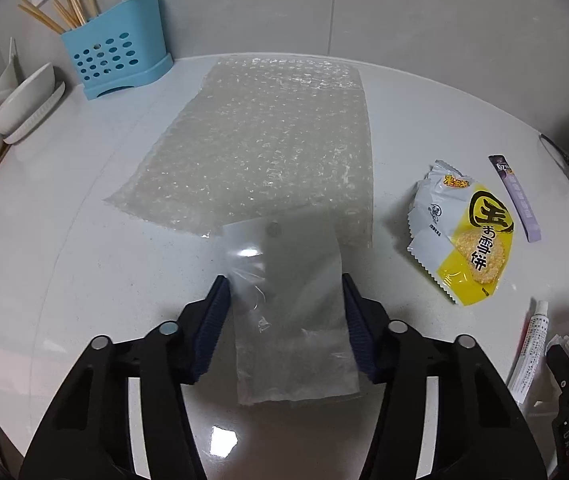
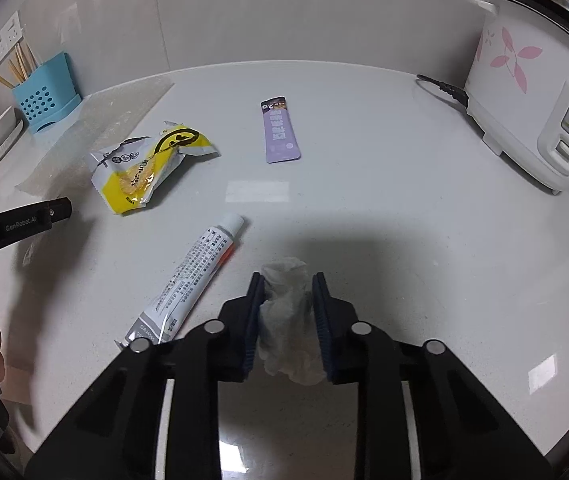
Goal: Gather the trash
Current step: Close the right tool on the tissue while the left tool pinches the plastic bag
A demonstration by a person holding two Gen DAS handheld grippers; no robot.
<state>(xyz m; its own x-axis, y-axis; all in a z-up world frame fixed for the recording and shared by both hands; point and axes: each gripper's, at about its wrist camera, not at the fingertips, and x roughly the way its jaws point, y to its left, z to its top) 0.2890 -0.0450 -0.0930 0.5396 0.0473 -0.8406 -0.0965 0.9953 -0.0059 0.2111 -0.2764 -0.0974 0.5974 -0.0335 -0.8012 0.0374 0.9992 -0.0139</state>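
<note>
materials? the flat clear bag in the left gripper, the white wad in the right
Flat clear bag: thin glossy plastic film, probably; see-through, with glare and creases. Crumpled white wad: likely tissue paper; matte, soft irregular folds, slightly translucent edges, so thin plastic isn't excluded.

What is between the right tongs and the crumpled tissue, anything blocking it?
Nothing visible. The right tongs already pinch the crumpled tissue on the counter; the glue tube lies beside them, clear of the grip.
</note>
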